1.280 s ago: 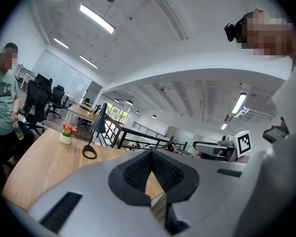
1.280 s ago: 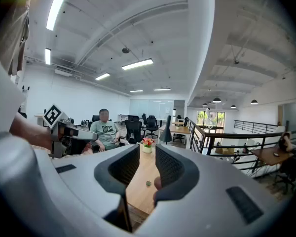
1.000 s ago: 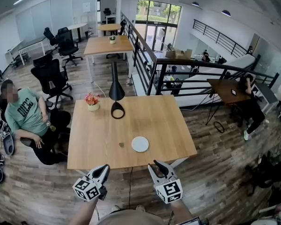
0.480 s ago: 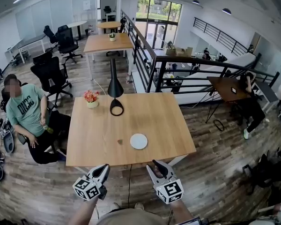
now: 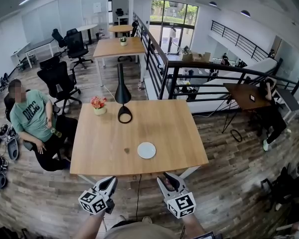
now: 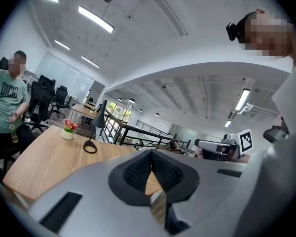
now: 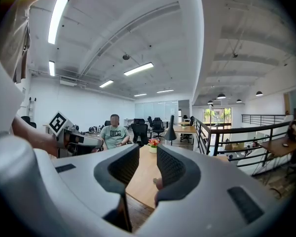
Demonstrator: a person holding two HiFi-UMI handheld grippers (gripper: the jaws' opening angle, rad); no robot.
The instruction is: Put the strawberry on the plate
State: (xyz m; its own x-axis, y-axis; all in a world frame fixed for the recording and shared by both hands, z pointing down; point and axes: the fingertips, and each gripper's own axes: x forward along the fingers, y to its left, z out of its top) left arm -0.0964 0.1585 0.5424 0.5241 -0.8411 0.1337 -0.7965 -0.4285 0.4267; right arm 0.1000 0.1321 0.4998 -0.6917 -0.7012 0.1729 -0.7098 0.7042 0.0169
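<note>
A small strawberry (image 5: 126, 151) lies on the wooden table (image 5: 99, 143), just left of a round white plate (image 5: 146, 150). Both grippers hang in front of the table's near edge, short of both objects. My left gripper (image 5: 111, 181) is shut with its pads meeting at the tip (image 6: 150, 154) and nothing between them. My right gripper (image 5: 168, 179) is shut too, its pads drawn to a narrow slit (image 7: 147, 154) that holds nothing. Through that slit the strawberry (image 7: 158, 183) shows on the tabletop ahead.
A black lamp (image 5: 123, 101) and a flower pot (image 5: 98, 107) stand at the table's far left. A person (image 5: 32, 123) sits on a chair left of the table. A black railing (image 5: 189, 78) runs behind it. Wooden floor surrounds the table.
In the head view the table, plate and strawberry sit slightly higher. Both grippers keep their spot below the near edge, jaws unchanged.
</note>
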